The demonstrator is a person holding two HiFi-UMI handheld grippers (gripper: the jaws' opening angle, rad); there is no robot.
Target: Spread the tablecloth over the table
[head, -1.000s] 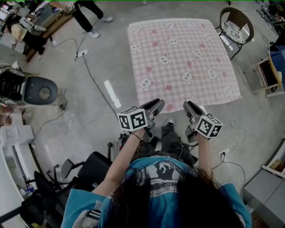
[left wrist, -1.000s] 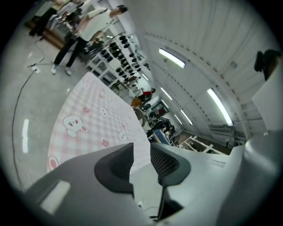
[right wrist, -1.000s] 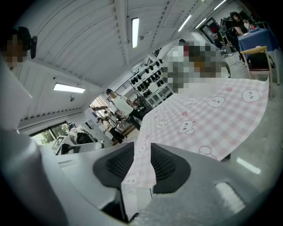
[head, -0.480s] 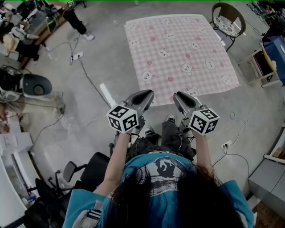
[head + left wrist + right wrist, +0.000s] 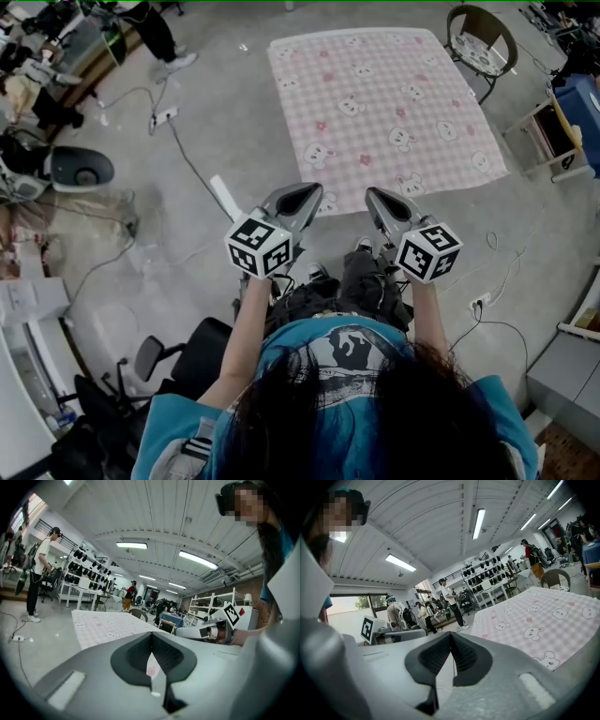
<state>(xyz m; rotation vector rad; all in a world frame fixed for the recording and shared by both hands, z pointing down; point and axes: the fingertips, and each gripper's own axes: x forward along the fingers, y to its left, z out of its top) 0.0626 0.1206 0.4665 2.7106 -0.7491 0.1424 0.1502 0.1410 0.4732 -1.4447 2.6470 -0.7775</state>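
A pink checked tablecloth (image 5: 384,103) with bear prints lies flat over the table; it also shows in both gripper views (image 5: 105,626) (image 5: 534,613). My left gripper (image 5: 305,197) and right gripper (image 5: 380,199) hang side by side above its near edge, pointing toward it. Both sets of jaws have just been closing and now stand shut with nothing between them. In the left gripper view the pads (image 5: 140,651) meet, and the right gripper (image 5: 206,631) shows beside them. In the right gripper view the pads (image 5: 464,656) meet too.
A wicker chair (image 5: 483,42) stands at the table's far right corner, with a blue bin (image 5: 581,108) and a shelf to the right. Cables (image 5: 178,141) run over the floor on the left. A person (image 5: 155,28) walks at the far left. An office chair (image 5: 183,361) stands behind me.
Both grippers have risen and drawn back a little from the cloth's near edge, and both have rolled. Their jaws have gone from parted to shut. The cloth lies still.
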